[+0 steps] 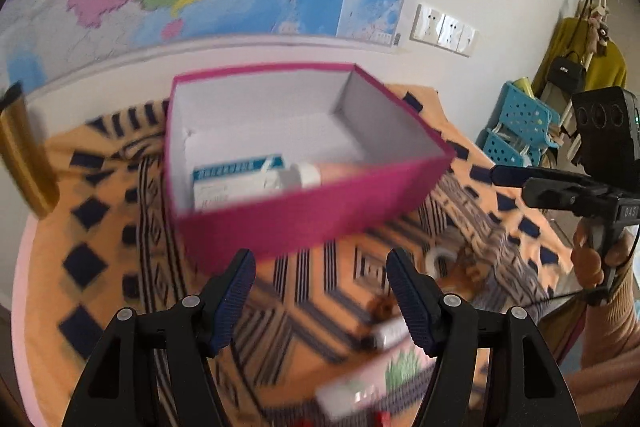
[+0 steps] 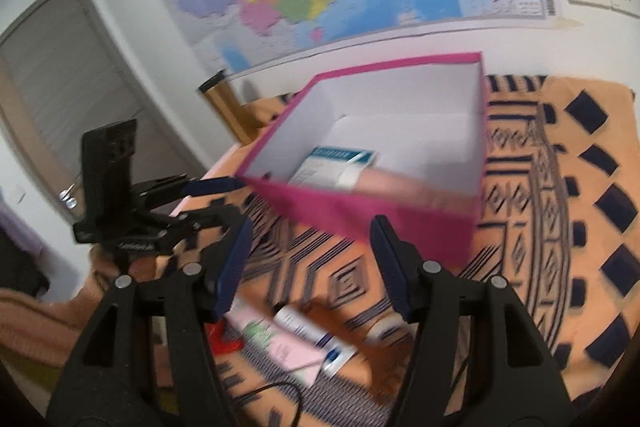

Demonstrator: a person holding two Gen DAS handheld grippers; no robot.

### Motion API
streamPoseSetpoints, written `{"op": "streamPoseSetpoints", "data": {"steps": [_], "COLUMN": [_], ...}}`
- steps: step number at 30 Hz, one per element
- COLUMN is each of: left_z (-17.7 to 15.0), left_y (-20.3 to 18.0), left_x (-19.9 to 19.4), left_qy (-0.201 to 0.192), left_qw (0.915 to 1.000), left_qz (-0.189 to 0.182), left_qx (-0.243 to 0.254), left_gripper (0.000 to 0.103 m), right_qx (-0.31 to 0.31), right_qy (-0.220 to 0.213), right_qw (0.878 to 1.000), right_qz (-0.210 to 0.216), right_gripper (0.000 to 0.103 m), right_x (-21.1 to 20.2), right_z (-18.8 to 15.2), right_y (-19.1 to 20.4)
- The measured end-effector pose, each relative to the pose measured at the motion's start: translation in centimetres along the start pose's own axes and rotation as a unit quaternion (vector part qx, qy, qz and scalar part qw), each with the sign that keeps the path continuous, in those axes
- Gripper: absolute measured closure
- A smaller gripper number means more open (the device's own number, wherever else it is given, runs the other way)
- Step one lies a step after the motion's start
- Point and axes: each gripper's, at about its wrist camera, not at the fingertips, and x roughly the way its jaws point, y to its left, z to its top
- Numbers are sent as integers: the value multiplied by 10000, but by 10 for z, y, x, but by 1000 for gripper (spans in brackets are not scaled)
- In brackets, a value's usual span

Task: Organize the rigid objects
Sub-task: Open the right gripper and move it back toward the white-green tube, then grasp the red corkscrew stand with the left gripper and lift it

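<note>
- Two grippers, both spread wide and holding nothing: left gripper [image 1: 320, 291] and right gripper [image 2: 310, 259], each hovering above the patterned cloth [image 2: 560, 227], touching none of the loose things.
- Straight ahead of both: pink box [image 1: 304, 219], open-topped, already containing a blue-and-white carton [image 1: 236, 179] and a white bottle [image 1: 300, 175] lying on its side.
- Still out on the cloth, below and just short of the box: pink packet [image 2: 280, 347], white-and-blue tube [image 2: 316, 339], small white roll [image 2: 386, 331], something red [image 2: 222, 341], too blurred to name.
- Long axes of tube and packet running slantwise, lower right to upper left in the right wrist view.
- Nearer arm, by judgement: right, with tube and packet lying between and just under its fingers [image 2: 236, 267].
</note>
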Motion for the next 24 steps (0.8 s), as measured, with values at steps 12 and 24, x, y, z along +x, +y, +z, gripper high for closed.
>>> {"op": "streamPoseSetpoints", "data": {"steps": [12, 24], "left_z": [-97, -131], "left_y": [1, -9], "left_x": [-17, 1], "left_qy": [644, 1100], "left_qw": [9963, 9904], "left_qz": [198, -44], "left_qx": [-535, -841], "left_gripper": [34, 34], "right_qx": [-191, -553], "right_qy": [877, 1751], "right_qw": [9944, 9756], "right_qz": [558, 1204], "right_gripper": [41, 41], "right_x": [33, 109], "right_z": [-70, -105], "right_y": [36, 76]}}
